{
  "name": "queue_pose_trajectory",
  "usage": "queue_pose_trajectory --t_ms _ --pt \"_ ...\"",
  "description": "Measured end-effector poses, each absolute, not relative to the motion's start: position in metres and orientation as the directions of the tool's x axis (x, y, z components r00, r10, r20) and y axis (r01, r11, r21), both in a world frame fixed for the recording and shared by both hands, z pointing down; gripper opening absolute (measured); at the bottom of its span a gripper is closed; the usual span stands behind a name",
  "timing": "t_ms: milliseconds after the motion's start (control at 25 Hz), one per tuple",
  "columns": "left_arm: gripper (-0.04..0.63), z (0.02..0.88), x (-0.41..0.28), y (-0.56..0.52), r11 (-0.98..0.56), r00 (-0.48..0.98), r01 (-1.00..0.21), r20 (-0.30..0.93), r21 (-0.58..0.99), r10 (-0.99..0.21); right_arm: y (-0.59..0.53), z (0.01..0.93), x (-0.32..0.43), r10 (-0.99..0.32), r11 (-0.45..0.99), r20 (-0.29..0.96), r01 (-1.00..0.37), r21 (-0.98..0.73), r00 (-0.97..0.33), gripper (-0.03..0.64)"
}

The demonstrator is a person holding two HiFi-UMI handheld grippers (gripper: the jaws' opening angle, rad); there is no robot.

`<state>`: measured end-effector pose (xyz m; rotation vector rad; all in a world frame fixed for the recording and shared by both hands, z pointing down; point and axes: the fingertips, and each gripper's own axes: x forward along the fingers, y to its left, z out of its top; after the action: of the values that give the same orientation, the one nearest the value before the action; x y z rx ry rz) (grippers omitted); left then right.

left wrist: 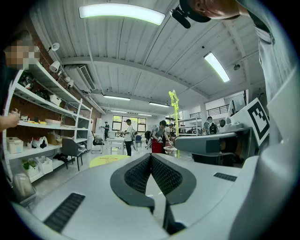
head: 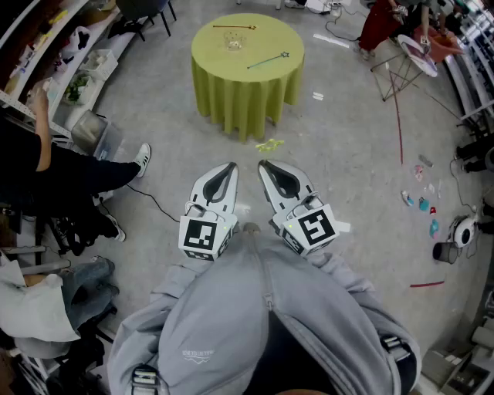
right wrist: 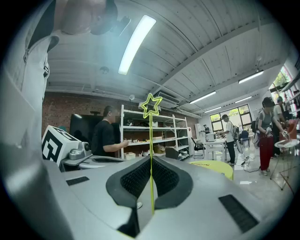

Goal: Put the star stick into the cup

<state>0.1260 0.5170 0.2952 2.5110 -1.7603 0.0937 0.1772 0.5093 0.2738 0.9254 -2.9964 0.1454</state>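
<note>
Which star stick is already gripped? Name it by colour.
The yellow-green star stick, clamped in the right hand-held gripper. The teal stick and the dark stick lie loose on the round table near the cup.

Workshop-lab space: open metal shelving (right wrist: 154, 133) stacked with boxes, brick wall (right wrist: 61, 110), ceiling strip lights (left wrist: 122, 11), bare concrete floor (head: 347, 146) with loose cables (head: 397, 108), people (right wrist: 265, 136) at tables.
</note>
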Motion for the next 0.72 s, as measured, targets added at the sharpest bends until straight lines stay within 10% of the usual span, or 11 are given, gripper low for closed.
queue_pose_trajectory --t_ms 720 --pt "0.017 0.280 0.135 0.492 -0.251 0.249 -0.967 0.059 -0.035 -0.967 0.477 0.263 0.203 -0.595 0.800 -0.035 -0.589 -0.114 -0.803 0.035"
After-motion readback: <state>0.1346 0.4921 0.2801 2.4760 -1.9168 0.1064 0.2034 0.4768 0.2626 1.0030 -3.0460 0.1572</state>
